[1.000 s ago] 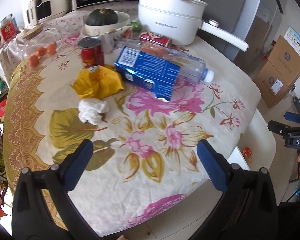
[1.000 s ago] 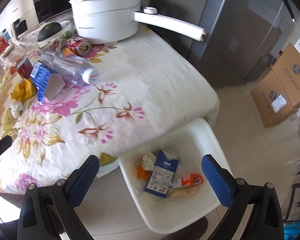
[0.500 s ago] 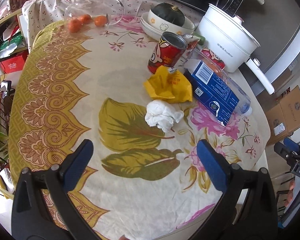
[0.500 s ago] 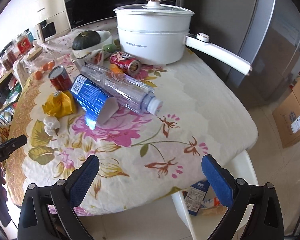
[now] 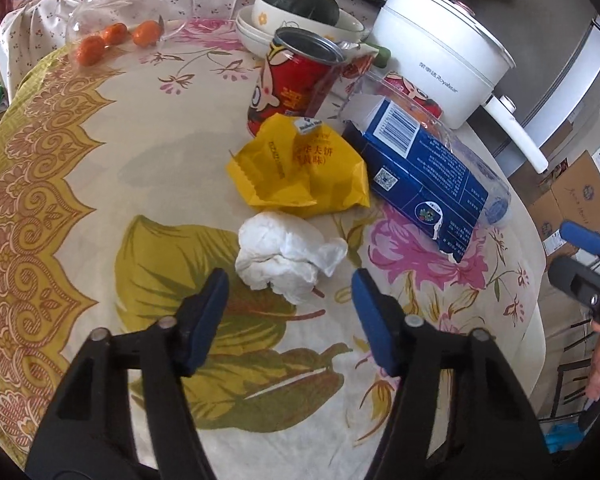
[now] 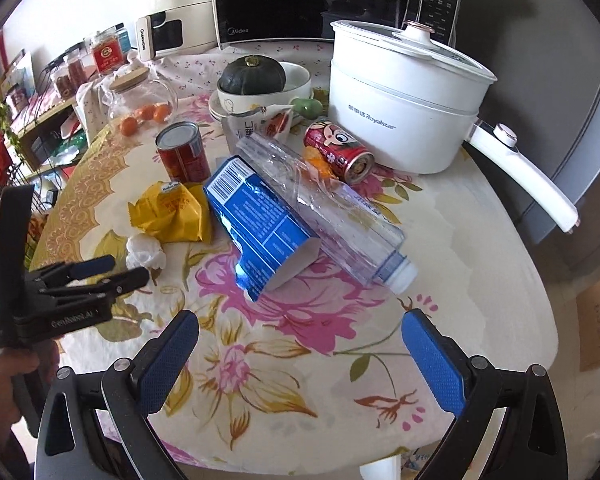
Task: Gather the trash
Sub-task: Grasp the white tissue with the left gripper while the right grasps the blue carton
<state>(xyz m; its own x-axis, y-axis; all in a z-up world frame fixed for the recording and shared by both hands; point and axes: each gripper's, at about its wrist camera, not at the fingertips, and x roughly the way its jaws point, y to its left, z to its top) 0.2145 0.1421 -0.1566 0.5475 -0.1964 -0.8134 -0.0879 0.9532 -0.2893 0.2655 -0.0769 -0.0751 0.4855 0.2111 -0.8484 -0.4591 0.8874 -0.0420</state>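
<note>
Brought down from the table edge, the left gripper (image 5: 290, 292) is closing short of the tissue (image 5: 286, 256) — nothing gripped; the right gripper (image 6: 300, 344) is held wide, empty — wrapper (image 5: 300, 166), carton (image 5: 416, 168), bottle (image 6: 324, 208) and cans (image 5: 290, 80) remain uncollected.

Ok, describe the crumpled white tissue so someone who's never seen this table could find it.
Start at the big white pot, then come forward past the blue carton to the yellow wrapper. The tissue lies just before it: the only plain white, balled-up thing.

The blue carton (image 6: 256, 224) lies on the flowered tabletop (image 6: 460, 280), a clear bottle (image 6: 324, 208) touching its far side. Left of the carton sit a yellow wrapper (image 6: 168, 212) and crumpled tissue (image 6: 144, 254). The left tool (image 6: 118, 270) is closing just beside the tissue; the right tool (image 6: 300, 352) gapes wide, empty
</note>
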